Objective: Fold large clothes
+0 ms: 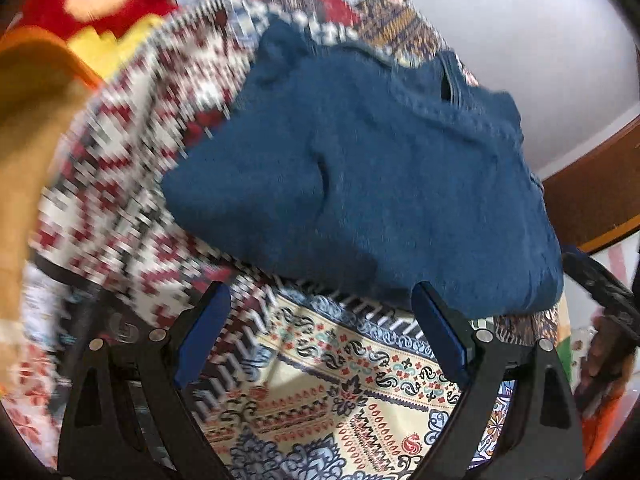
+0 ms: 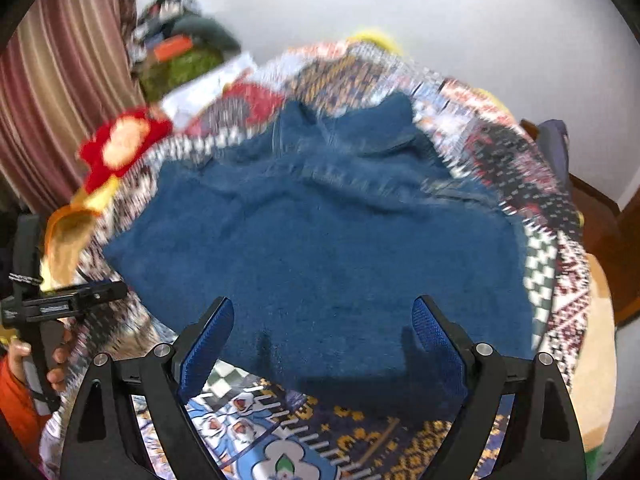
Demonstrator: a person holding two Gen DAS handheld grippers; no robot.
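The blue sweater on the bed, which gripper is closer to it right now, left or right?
Right. The right gripper hangs open directly over the blue sweater's near edge. The left gripper, also open, is over the patterned bedspread just short of the sweater's hem.

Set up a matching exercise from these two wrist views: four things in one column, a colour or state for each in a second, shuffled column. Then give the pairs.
Things:
1. sweater
2. curtain
3. plush toy
4. left gripper

Colour or state:
A. striped, hanging at the left edge of the right wrist view
B. open, nothing between its fingers
C. blue, lying on the patterned blanket
D. red and yellow

Pairs: 1-C, 2-A, 3-D, 4-B
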